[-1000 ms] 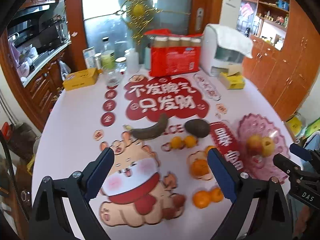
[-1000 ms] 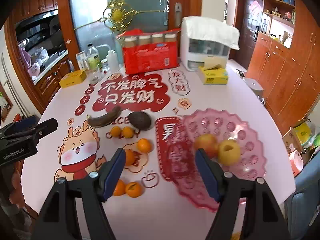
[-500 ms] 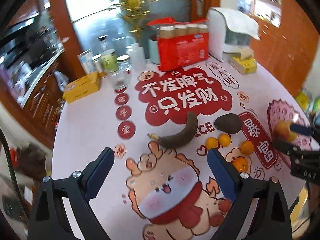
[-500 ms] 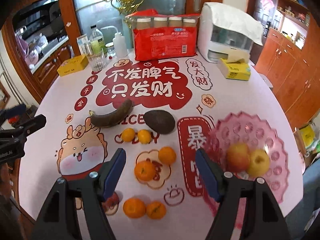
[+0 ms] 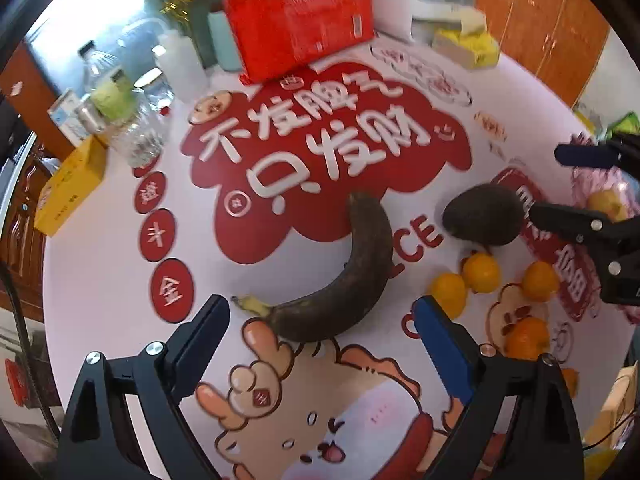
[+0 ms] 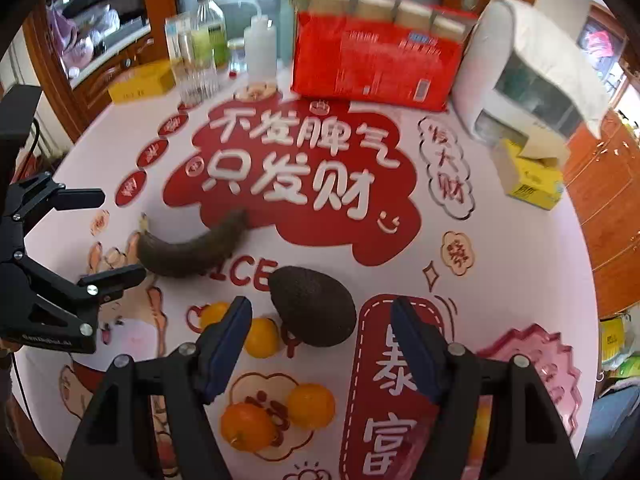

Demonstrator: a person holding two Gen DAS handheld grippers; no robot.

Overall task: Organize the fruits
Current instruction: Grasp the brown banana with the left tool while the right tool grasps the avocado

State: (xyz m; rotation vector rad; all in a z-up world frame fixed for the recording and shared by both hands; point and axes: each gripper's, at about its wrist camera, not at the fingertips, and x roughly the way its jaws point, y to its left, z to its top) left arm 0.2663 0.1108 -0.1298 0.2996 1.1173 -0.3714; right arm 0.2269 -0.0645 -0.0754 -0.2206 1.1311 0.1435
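Just above the blackened curved banana (image 5: pixel 352 276), left tool (image 5: pixel 320 320) gapes, closing slightly, empty; right tool (image 6: pixel 320 328) wide over the dark avocado (image 6: pixel 314 306), so grabbing's next I guess.

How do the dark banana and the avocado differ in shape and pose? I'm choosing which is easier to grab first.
The banana is long and curved, with a pale stem end; the avocado is short, plump and egg-shaped. The banana lies apart from the other fruit, while the avocado sits right beside the small oranges. The banana's skin looks smoother; the avocado's looks pebbly. Both are very dark and rest on the printed tablecloth, neither gripped.
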